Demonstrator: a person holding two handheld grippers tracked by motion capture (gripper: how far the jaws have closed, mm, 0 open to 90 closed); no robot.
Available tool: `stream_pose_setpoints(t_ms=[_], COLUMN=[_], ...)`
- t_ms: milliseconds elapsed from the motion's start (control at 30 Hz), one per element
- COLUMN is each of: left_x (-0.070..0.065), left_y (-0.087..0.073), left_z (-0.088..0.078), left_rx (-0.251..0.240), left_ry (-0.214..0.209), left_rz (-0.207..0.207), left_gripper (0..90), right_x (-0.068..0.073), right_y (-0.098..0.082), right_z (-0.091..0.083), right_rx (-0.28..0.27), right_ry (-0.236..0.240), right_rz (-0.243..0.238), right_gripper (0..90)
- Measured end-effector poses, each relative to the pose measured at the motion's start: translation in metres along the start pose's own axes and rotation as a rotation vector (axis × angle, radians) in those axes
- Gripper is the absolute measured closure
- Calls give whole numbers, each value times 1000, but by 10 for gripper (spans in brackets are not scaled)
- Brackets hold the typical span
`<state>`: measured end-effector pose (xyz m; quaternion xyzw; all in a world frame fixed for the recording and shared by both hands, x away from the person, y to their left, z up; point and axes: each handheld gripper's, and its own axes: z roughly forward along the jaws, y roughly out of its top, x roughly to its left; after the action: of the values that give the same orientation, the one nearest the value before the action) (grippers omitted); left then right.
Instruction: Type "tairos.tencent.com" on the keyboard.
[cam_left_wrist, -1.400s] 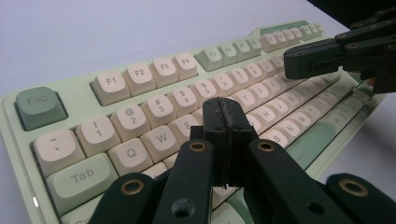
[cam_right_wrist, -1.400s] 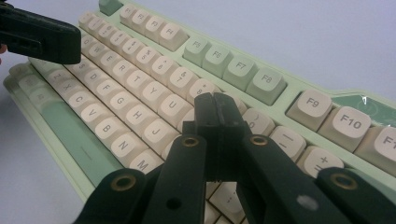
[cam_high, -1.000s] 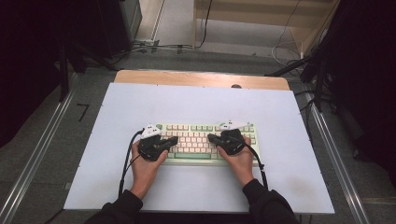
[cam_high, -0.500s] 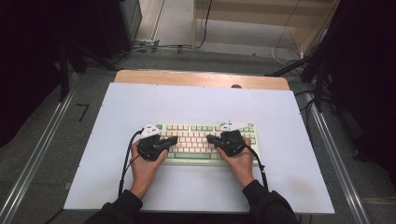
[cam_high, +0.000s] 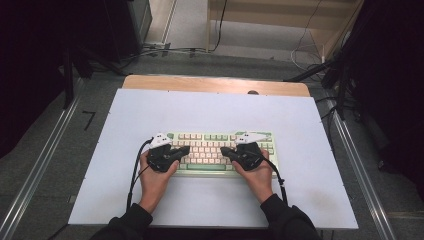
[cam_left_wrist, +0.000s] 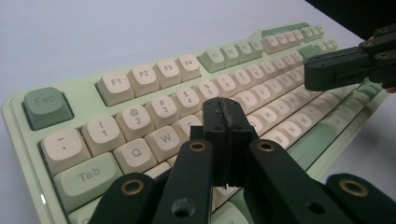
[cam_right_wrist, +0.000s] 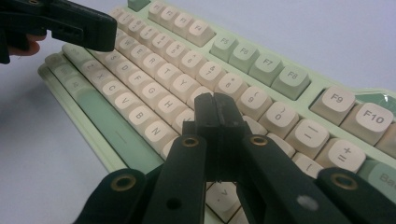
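Note:
A pale green keyboard (cam_high: 212, 150) with cream and green keys lies in the middle of the white table top (cam_high: 215, 115). My left gripper (cam_high: 186, 149) hovers over its left half, jaws shut with nothing between them. In the left gripper view its closed tips (cam_left_wrist: 225, 108) sit just above the letter keys of the keyboard (cam_left_wrist: 140, 88). My right gripper (cam_high: 223, 150) is over the right half, also shut and empty. Its closed tips (cam_right_wrist: 215, 105) hang above the keys below the number row of the keyboard (cam_right_wrist: 261, 70). Both point inward, toward each other.
A wooden strip (cam_high: 215, 84) borders the table's far edge. Metal rails (cam_high: 40, 165) run along both sides. Cables (cam_high: 165, 50) lie on the floor beyond, next to dark equipment at the back left. Bare table top lies around the keyboard.

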<state>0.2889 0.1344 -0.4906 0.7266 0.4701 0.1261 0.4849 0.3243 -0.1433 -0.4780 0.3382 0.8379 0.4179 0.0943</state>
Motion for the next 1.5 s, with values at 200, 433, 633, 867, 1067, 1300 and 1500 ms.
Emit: stream_pose_setpoints(t_ms=[200, 433, 633, 867, 1067, 1300, 1500], left_x=[0, 0, 0, 0, 0, 0, 0], left_y=[0, 0, 0, 0, 0, 0, 0], left_z=[0, 0, 0, 0, 0, 0, -2], left_rx=[1, 0, 1, 1, 2, -3, -10], left_ry=[2, 0, -1, -1, -2, -1, -2], left_rz=[0, 2, 2, 4, 3, -2, -6], left_gripper=[900, 900, 900, 900, 900, 900, 900], right_x=[5, 10, 13, 14, 16, 15, 8], right_y=[-2, -5, -5, -6, -8, -7, -5], right_z=[1, 5, 6, 7, 11, 10, 0], right_rx=[8, 28, 34, 40, 55, 48, -12], right_ry=[10, 30, 35, 38, 36, 42, 61], right_rz=[-7, -17, -24, -26, -36, -30, -2], right_gripper=[876, 876, 876, 876, 876, 873, 830])
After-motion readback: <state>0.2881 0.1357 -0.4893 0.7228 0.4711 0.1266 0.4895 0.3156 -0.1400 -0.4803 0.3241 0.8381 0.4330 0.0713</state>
